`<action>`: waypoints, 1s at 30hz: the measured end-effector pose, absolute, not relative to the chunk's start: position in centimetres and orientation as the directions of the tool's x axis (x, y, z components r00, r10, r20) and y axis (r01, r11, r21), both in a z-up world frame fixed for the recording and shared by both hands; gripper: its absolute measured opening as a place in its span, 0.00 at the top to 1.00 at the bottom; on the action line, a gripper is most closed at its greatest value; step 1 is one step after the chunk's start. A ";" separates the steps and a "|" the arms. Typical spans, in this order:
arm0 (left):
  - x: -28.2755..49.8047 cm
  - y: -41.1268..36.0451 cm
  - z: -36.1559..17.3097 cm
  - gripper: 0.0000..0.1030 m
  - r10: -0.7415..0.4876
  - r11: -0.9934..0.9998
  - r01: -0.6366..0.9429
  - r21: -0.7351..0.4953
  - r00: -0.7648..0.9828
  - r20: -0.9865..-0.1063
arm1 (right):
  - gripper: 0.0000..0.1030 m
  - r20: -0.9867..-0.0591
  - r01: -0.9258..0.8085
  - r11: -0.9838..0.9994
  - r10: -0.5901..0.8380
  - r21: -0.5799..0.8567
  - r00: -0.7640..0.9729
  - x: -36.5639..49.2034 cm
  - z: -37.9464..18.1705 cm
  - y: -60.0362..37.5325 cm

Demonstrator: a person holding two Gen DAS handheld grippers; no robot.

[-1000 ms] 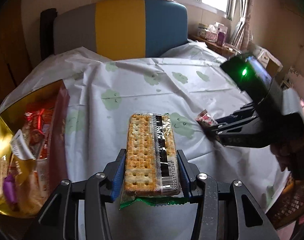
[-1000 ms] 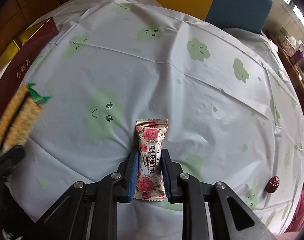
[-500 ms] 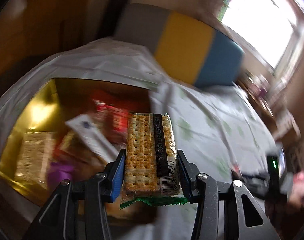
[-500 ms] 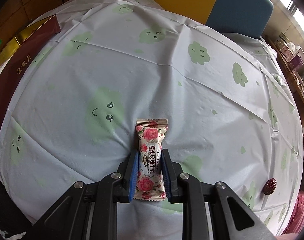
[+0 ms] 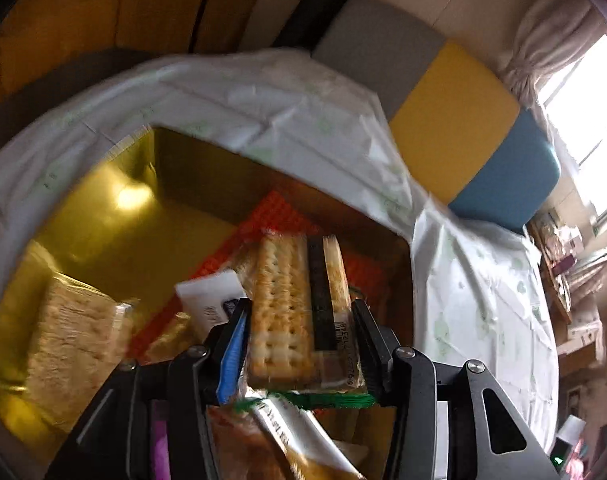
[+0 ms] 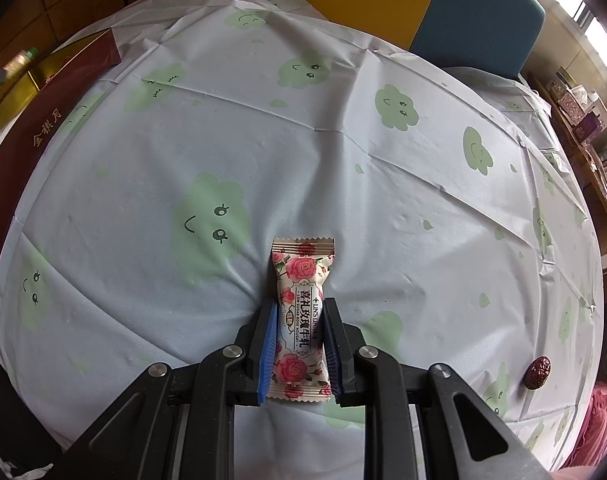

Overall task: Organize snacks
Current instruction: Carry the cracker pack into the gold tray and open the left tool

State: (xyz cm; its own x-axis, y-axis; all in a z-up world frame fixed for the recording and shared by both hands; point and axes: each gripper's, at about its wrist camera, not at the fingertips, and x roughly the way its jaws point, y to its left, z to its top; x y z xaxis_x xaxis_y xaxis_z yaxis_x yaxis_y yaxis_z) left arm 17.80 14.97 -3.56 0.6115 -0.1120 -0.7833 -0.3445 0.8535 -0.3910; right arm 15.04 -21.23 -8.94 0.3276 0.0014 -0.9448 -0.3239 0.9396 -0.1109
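Left hand-held gripper (image 5: 299, 344) clamps perforated rectangular cracker pack (image 5: 295, 312); glossy gold box (image 5: 103, 232).

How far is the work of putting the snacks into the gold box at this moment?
Done: several snacks already lie in the gold box. In hand: the left gripper holds a cracker pack above the box, and the right gripper is shut on a rose nougat candy at the tablecloth. Left: releasing both into the box, then the red date near the table's edge.
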 end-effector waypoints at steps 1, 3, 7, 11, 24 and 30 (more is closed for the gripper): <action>18.1 14.9 -4.4 0.53 -0.118 0.852 -0.354 -0.386 0.589 -0.799 | 0.78 -0.945 -0.323 0.940 0.001 -0.111 0.328 15.1 -8.9 -21.2; 17.8 14.8 -4.8 0.50 -0.127 0.851 -0.350 -0.391 0.587 -0.800 | 0.78 -0.945 -0.322 0.940 0.002 -0.110 0.328 15.0 -8.9 -21.2; 16.5 14.6 -4.4 0.51 -0.079 0.876 -0.338 -0.344 0.603 -0.794 | 0.78 -0.945 -0.321 0.941 0.002 -0.109 0.328 15.1 -9.0 -21.3; 15.2 14.1 -3.7 0.51 0.001 0.907 -0.333 -0.256 0.611 -0.792 | 0.78 -0.944 -0.323 0.940 0.000 -0.112 0.329 15.1 -8.9 -21.3; 9.9 11.9 -0.8 0.50 0.087 0.948 -0.286 -0.143 0.662 -0.744 | 0.78 -0.937 -0.324 0.936 -0.022 -0.142 0.348 14.7 -9.0 -20.8; 8.5 11.7 -0.2 0.50 0.096 0.951 -0.280 -0.131 0.670 -0.736 | 0.78 -0.932 -0.322 0.933 -0.036 -0.161 0.361 14.2 -8.9 -20.4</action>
State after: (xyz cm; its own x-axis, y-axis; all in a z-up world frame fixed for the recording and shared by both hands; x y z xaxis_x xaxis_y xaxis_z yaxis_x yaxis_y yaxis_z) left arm 8.49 11.71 -0.21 0.6699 0.0957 -0.7363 -0.2801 0.9510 -0.1313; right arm 14.23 -20.40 -8.93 0.3611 -0.0364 -0.9318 -0.3224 0.9328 -0.1613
